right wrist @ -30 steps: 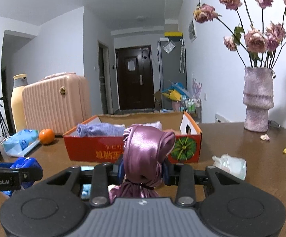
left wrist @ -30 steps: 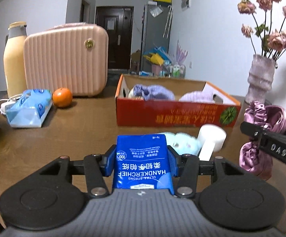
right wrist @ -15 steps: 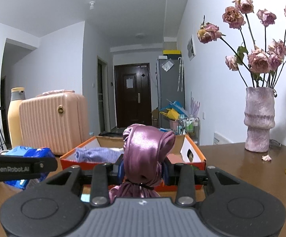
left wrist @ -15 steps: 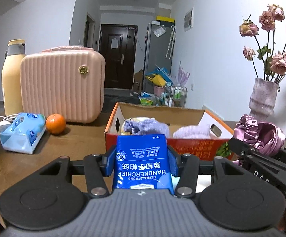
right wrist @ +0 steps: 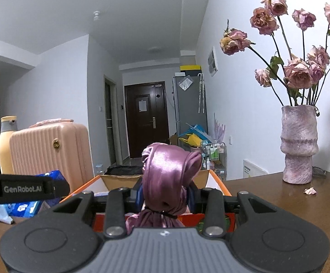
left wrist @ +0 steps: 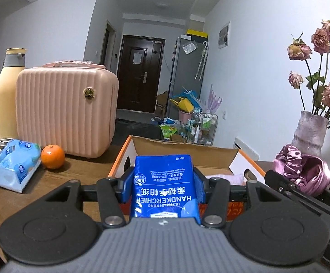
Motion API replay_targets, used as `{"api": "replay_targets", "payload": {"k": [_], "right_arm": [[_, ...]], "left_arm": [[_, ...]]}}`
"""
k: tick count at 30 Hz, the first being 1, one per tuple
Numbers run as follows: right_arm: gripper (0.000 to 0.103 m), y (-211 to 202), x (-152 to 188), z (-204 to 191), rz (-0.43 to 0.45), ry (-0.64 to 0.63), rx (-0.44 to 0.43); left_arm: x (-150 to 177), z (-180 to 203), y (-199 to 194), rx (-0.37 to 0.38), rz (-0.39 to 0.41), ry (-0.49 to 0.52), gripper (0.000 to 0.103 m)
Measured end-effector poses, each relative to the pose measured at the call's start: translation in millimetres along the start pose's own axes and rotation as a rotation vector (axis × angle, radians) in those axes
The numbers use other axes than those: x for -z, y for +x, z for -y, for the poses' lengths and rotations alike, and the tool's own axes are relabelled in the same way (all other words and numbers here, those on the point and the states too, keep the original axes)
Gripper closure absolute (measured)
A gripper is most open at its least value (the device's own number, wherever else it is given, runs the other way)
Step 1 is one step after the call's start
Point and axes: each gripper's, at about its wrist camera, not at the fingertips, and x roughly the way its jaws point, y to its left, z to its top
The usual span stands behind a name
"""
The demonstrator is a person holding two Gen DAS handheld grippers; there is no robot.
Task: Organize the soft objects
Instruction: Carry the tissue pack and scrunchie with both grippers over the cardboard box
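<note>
My left gripper (left wrist: 163, 183) is shut on a blue handkerchief tissue pack (left wrist: 163, 186) and holds it raised in front of the orange cardboard box (left wrist: 183, 150). My right gripper (right wrist: 165, 193) is shut on a purple satin cloth bundle (right wrist: 167, 177), also raised before the box (right wrist: 217, 182). The bundle shows at the right of the left wrist view (left wrist: 301, 170). The left gripper's side (right wrist: 24, 188) and blue pack (right wrist: 55, 175) show at the left of the right wrist view. A pale pink soft item (left wrist: 226, 178) lies in the box.
A pink ribbed case (left wrist: 64, 113), a cream bottle (left wrist: 8, 95), an orange (left wrist: 52, 157) and a light blue tissue pack (left wrist: 14, 166) stand on the brown table at left. A vase of dried roses (right wrist: 299, 145) stands at right, with petals (right wrist: 310, 191) nearby.
Both grippers have risen with their loads and moved toward the box. The view has tilted up, so the box interior and table items near the front are now hidden.
</note>
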Motion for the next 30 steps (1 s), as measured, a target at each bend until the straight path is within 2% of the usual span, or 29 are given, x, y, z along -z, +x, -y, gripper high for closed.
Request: {"api": "replay_targets", "payload": {"k": [30], "right_arm": [[0.068, 85.7, -20.0, 18.4, 0.024, 0.057, 0.042]], "left_arm": [[-25.2, 13.5, 81.0, 0.009, 0.027, -0.015, 0.050]]}}
